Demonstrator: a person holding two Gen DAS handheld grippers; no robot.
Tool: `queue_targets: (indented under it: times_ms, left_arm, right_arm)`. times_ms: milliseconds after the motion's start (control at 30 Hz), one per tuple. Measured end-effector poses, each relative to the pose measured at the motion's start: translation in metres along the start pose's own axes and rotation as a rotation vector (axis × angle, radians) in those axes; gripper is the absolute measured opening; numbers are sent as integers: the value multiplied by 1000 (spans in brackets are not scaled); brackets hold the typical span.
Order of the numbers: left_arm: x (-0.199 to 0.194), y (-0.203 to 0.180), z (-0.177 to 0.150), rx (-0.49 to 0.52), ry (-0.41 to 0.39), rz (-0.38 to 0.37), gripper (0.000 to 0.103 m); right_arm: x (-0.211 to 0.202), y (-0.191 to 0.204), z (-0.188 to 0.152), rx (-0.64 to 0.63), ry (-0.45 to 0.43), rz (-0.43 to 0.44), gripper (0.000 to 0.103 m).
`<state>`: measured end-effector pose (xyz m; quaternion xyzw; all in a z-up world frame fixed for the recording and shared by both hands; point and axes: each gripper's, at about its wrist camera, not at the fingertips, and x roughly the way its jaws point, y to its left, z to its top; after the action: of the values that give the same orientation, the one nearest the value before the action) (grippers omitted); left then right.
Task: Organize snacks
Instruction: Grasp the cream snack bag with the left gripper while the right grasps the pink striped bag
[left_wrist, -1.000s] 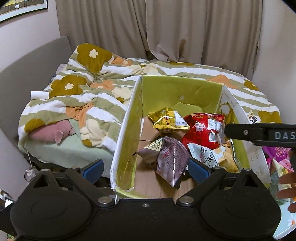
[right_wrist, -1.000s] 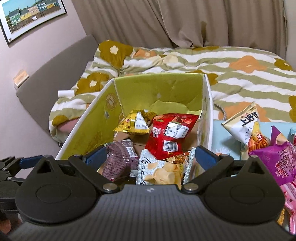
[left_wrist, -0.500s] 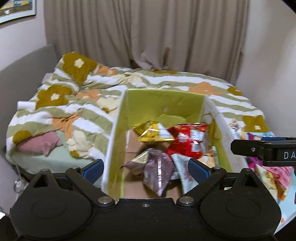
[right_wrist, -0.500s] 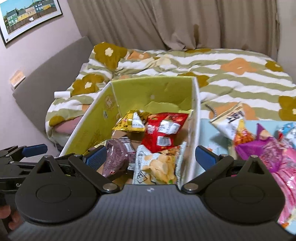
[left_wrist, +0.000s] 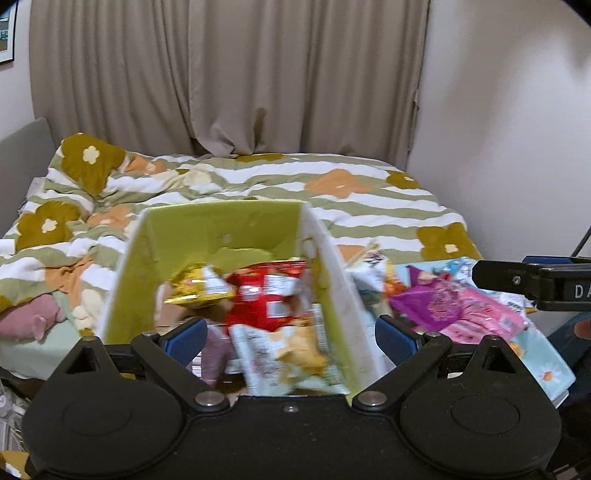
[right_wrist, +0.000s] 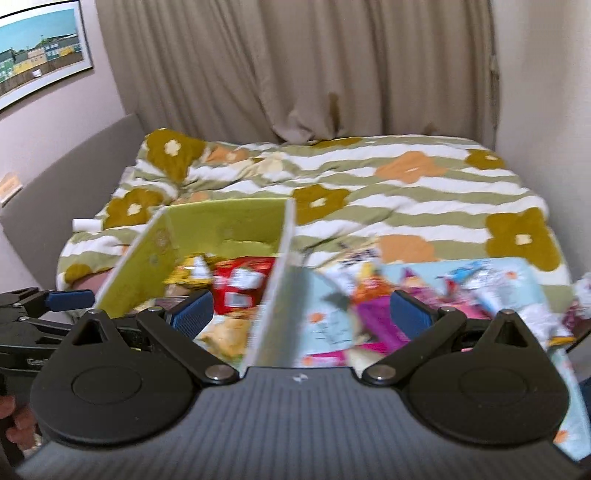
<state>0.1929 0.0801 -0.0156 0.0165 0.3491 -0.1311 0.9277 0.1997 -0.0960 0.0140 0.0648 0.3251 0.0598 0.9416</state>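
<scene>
An open cardboard box (left_wrist: 325, 258) with a yellow-green lining stands at the foot of a bed (left_wrist: 258, 184) spread with a striped, flowered quilt, and we look into it from two cameras at once. Inside it we count a gold packet (left_wrist: 199, 288) toward the back, a red bag (left_wrist: 269, 299) just beside it, a pale chip bag (left_wrist: 284, 354) printed with yellow crisps lying nearest us, and a dull purple packet (left_wrist: 214, 350) at the near left, partly hidden behind a blue pad. To the right of the box, on a light blue tabletop (right_wrist: 328, 321) patterned with daisies, lies a loose heap of snacks still outside it: a purple bag (left_wrist: 436, 299), a pink bag (left_wrist: 487, 317) touching it, and a white-and-orange packet (right_wrist: 362, 266) close against the box wall; motion blur keeps us from reading their labels. Our left hand-held gripper (left_wrist: 291, 336) hangs over the near end of the box with its blue pads spread wide, gripping nothing and touching nothing. Our right hand-held gripper (right_wrist: 299, 314) is likewise spread wide and empty, straddling the box's right wall, one pad over the box and the other over the heap of snacks. Each gripper shows at the edge of the other's view, with fingertips (right_wrist: 14, 424) of a hand wrapped low on the left one's grip.
</scene>
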Motion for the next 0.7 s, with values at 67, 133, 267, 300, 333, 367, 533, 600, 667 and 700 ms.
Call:
queue_targets:
  times_ms: [67, 133, 267, 300, 333, 367, 533, 600, 667, 700]
  left_arm:
    - [3, -18, 0, -14, 9, -12, 99]
    - [8, -36, 0, -19, 25, -24, 99]
    - [23, -68, -4, -36, 69, -36, 99]
    - [27, -74, -5, -47, 80, -40, 99]
    - [31, -81, -7, -59, 93, -44, 99]
    - [35, -88, -9, -70, 106, -48, 99]
    - [57, -118, -21, -116, 170, -47, 99]
    - [67, -128, -28, -124, 193, -38, 99]
    - [76, -138, -33, -127, 203, -23, 99]
    - [82, -142, -35, -129, 212, -21, 99]
  right_arm:
    - [-6, -23, 1, -3, 1, -17, 103]
    - [-10, -45, 3, -13, 4, -27, 103]
    - [-12, -83, 3, -39, 18, -26, 103]
    - [-11, -92, 2, -43, 27, -22, 103]
    - [-9, -101, 2, -45, 34, -17, 103]
    - [-7, -110, 1, -47, 42, -8, 103]
    - [10, -144, -2, -71, 96, 44, 103]
    - [20, -153, -4, -86, 120, 64, 103]
    - [30, -160, -6, -108, 143, 89, 103]
    - [34, -164, -8, -118, 154, 100, 103]
